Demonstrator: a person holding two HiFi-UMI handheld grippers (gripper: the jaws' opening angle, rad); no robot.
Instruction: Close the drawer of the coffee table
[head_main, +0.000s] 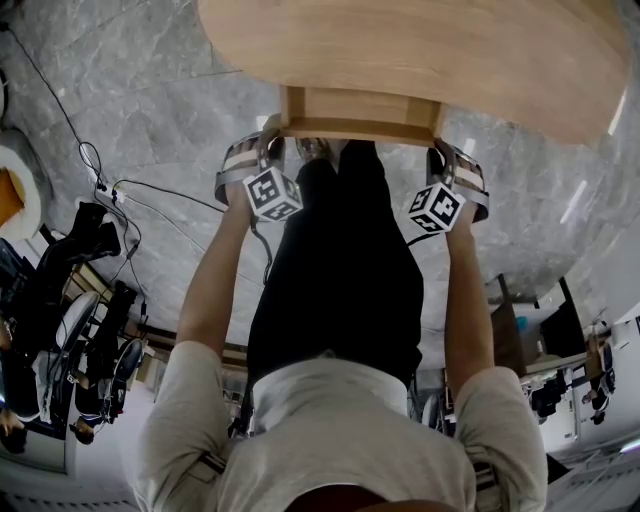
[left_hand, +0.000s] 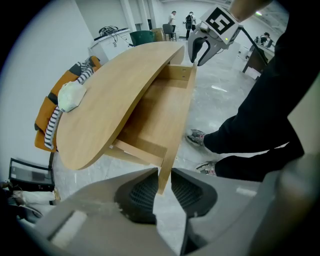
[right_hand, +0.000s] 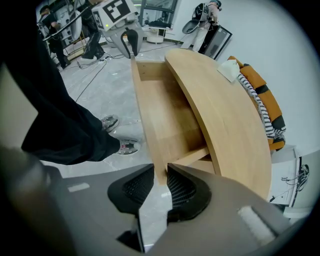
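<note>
Downward, left tool (left_hand: 162, 176) and right tool (right_hand: 160, 175) tight on drawer front (head_main: 360, 130); arms (head_main: 215, 290) outstretched.

In the head view the coffee table's worktop (head_main: 450, 50) runs off the top and right edges, and it covers all but the front strip of the drawer (head_main: 360, 112). There the fingertips of the left gripper (left_hand: 164, 186) and right gripper (right_hand: 160, 184) are lost at the drawer's front corners. In the gripper views the drawer's back end lies under the worktop. The white bundle (left_hand: 70, 96) on the orange seat (left_hand: 47, 120) is too blurred to name, and the distant people (left_hand: 173, 17) are too small to tell apart.
</note>
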